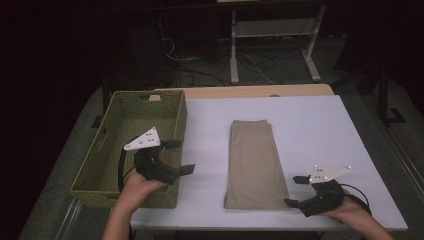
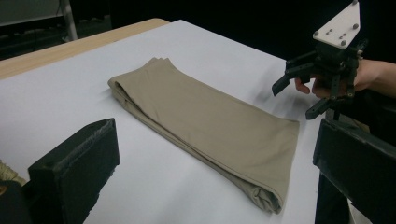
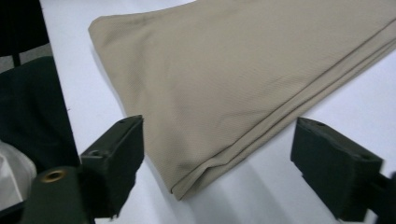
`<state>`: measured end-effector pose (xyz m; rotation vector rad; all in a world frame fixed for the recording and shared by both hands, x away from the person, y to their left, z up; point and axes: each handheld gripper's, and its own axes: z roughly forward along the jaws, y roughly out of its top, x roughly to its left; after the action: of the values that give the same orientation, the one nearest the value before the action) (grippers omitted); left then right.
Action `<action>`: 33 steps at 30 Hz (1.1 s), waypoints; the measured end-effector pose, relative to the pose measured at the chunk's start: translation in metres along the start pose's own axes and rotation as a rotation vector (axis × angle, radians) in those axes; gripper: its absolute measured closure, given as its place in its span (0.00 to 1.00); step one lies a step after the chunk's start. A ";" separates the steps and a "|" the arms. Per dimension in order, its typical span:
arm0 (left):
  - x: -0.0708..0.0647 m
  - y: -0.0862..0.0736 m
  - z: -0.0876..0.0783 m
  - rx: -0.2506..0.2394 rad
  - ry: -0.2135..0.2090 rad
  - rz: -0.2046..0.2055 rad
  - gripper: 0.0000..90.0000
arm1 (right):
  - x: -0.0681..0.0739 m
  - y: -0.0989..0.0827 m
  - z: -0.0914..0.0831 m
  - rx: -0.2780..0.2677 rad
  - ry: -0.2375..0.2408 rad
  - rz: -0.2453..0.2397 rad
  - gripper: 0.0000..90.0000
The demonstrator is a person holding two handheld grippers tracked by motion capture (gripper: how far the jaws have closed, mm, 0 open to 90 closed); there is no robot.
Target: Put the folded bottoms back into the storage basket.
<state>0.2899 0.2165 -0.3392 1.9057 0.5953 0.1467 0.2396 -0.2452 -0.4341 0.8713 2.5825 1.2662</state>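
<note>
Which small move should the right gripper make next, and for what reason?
Probably the right gripper should ease forward so its open jaws straddle the near corner of the folded beige trousers, then close. That corner already lies between the jaws in the right gripper view, not yet gripped, and the left gripper waits open beside the green wicker basket.

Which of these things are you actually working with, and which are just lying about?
Likely in the job: folded trousers, basket, left gripper, right gripper, both open.

Just about: table, white stand and cables on the floor behind.
</note>
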 end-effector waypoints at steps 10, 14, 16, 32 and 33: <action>0.000 0.004 0.003 0.025 0.010 -0.016 0.01 | -0.002 0.001 0.005 -0.002 -0.006 0.021 0.03; -0.003 0.009 0.007 0.024 0.010 -0.019 0.01 | -0.002 0.002 0.004 -0.014 -0.003 0.020 0.02; -0.005 0.011 0.008 0.026 0.008 -0.013 0.01 | -0.003 0.003 0.004 -0.019 -0.006 0.019 0.02; -0.026 0.026 0.036 -0.006 -0.049 0.022 0.01 | -0.003 0.006 0.007 -0.030 -0.015 0.011 0.00; -0.027 0.028 0.038 -0.005 -0.055 0.025 0.01 | -0.003 0.006 0.007 -0.031 -0.015 0.009 0.00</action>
<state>0.2894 0.1637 -0.3255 1.9065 0.5339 0.1115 0.2472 -0.2393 -0.4349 0.8843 2.5432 1.2931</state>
